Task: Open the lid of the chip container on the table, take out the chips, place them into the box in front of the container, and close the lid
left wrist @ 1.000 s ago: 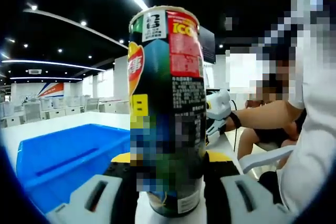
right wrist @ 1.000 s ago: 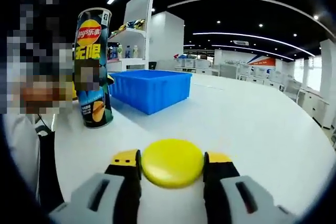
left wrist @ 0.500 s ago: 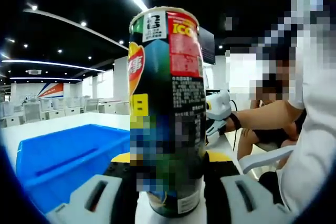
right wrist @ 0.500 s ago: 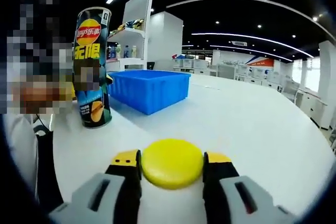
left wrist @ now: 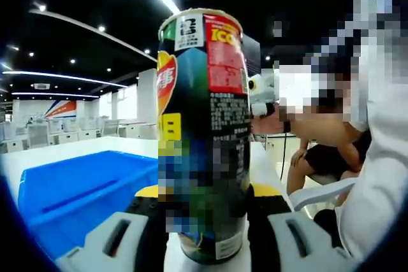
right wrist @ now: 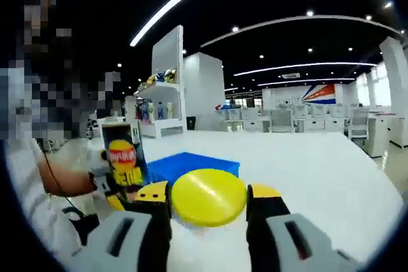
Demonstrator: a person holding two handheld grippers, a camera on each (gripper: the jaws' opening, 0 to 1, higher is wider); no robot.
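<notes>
The tall chip container (left wrist: 203, 132) stands upright on the white table (left wrist: 262, 169), and my left gripper (left wrist: 205, 192) is shut on its lower body. In the right gripper view the same container (right wrist: 124, 159) appears small at the left with the left gripper (right wrist: 109, 186) around its base. My right gripper (right wrist: 208, 193) is shut on the round yellow lid (right wrist: 208, 197) and holds it in the air above the table. The right gripper (left wrist: 260, 96) also shows past the container, raised beside its upper part. The blue box (left wrist: 76, 189) lies just beyond the container (right wrist: 191, 162).
A person sits close by on the container's side, an arm (left wrist: 319, 128) reaching toward the right gripper. The white table (right wrist: 331, 183) stretches far past the blue box. White shelving (right wrist: 167, 87) and rows of desks stand in the background.
My right gripper has lifted off the table with the yellow lid and now sits higher, looking down toward the container and box. The left gripper and the container have stayed still.
</notes>
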